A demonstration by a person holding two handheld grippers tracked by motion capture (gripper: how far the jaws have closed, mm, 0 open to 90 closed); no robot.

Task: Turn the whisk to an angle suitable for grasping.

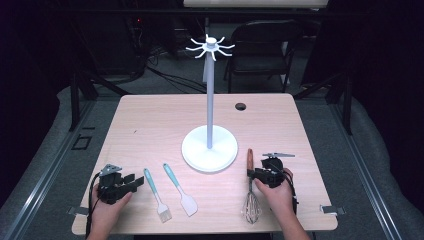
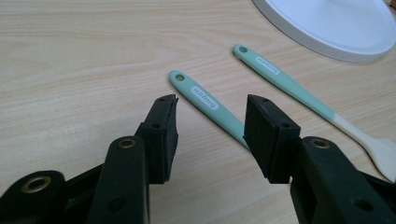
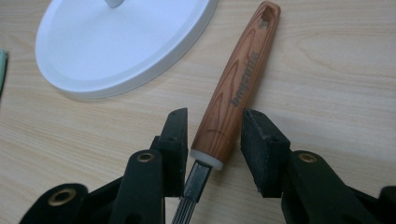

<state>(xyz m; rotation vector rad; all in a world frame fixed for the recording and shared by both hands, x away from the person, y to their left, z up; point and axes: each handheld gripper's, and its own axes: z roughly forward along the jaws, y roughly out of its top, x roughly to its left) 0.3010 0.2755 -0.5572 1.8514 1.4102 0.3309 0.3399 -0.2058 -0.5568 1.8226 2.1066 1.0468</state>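
- A white stand (image 1: 209, 148) with a tall pole and hooks on top is standing in the middle of the wooden table (image 1: 150, 120).
- The left gripper (image 1: 131, 182) is resting on the table near its front left corner, with its jaws standing wide apart and holding nothing.
- In the left gripper view, the teal handle of the brush (image 2: 205, 100) is lying just ahead of the open jaws, partly passing behind one of them.
- The spatula (image 2: 285, 84) is lying beside the brush, nearer the stand's base.
- The right gripper (image 3: 215, 135) is sitting with its jaws open on either side of the whisk (image 3: 238, 88), around the lower end of the brown handle; small gaps are showing on both sides.
- The whisk is lying flat on the table, just right of the stand's base, wires pointing toward the person.
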